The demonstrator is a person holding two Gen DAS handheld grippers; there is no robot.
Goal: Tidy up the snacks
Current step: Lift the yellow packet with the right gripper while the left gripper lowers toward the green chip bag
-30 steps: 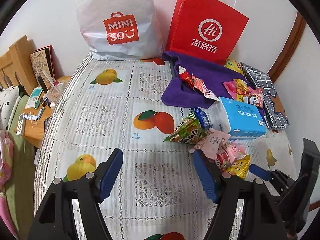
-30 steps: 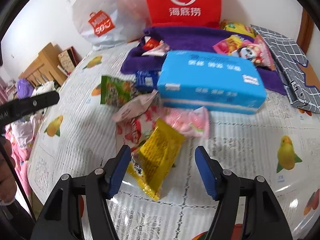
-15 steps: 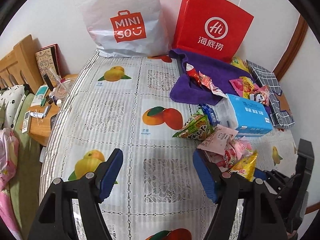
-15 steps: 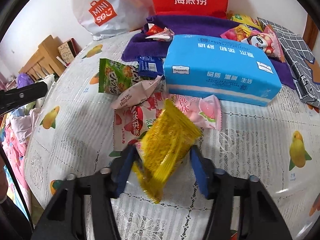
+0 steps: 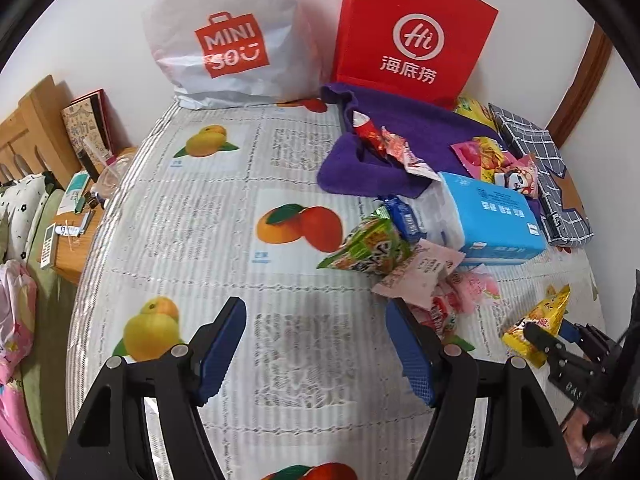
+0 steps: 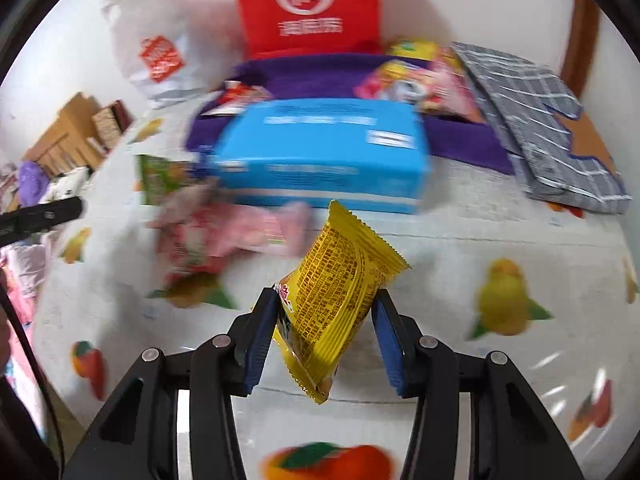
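Fruit pictures cover the tablecloth (image 5: 248, 240), with two bags by the wall. Only the left view shows the snack pile (image 5: 404, 264) sharp; the right view is blurry. The right gripper (image 6: 326, 328) squeezes the yellow pack (image 6: 340, 304), which now hangs above the cloth, off the pile it touched before. The left gripper (image 5: 316, 344) hovers wide open, holding nothing.

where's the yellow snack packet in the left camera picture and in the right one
Left wrist view: the yellow snack packet sits at the far right, low, gripped by the right tool.
Right wrist view: the same packet fills the lower centre, clamped between the blue pads.
Shared landmark: the blue tissue box lies just beyond the packet in both.
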